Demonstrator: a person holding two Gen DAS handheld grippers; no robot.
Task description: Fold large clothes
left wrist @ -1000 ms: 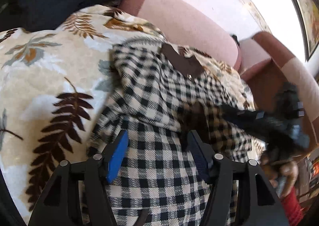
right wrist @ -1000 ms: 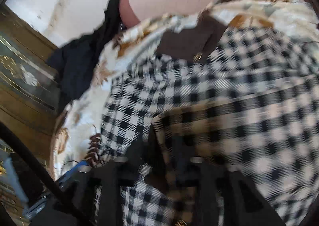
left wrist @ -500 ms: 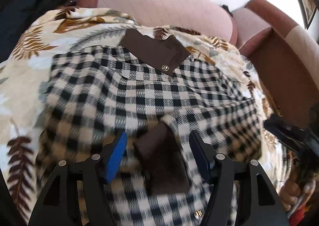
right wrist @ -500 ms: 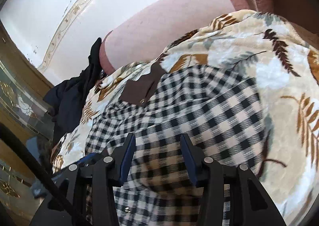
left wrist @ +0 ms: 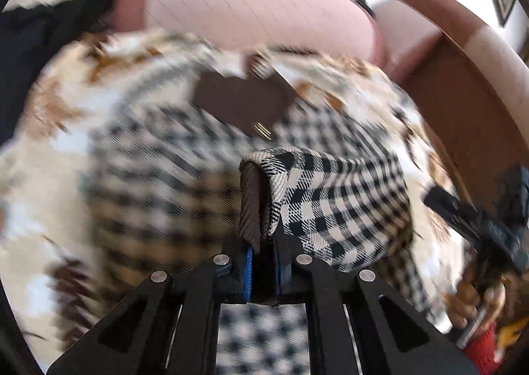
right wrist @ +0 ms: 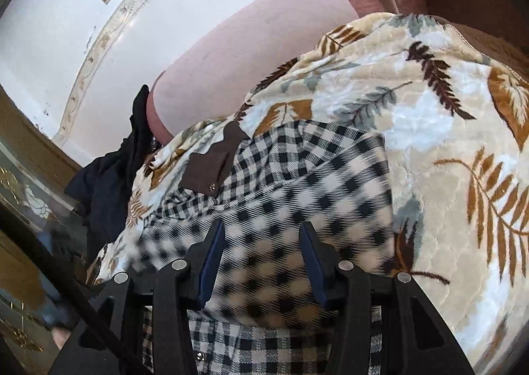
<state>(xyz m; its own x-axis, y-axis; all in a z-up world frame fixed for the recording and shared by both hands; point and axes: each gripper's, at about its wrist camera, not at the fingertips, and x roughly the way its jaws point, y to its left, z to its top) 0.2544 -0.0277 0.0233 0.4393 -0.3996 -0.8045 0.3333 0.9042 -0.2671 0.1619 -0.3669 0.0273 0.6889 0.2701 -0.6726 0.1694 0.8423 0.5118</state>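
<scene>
Checked cloth filled both views: the left gripper (left wrist: pixel 263 262) had its jaws pinched on the shirt (left wrist: pixel 330 203) at a brown-lined edge, raised off the blanket (right wrist: pixel 429 110). The right gripper (right wrist: pixel 261 262) hung spread, gripping nothing. Judged mid-fold; next, carry that edge across toward the sofa (left wrist: pixel 258 8).

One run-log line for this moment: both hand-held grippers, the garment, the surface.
left hand-held gripper: shut on checked shirt | right hand-held gripper: open over shirt | surface: leaf-print blanket
</scene>
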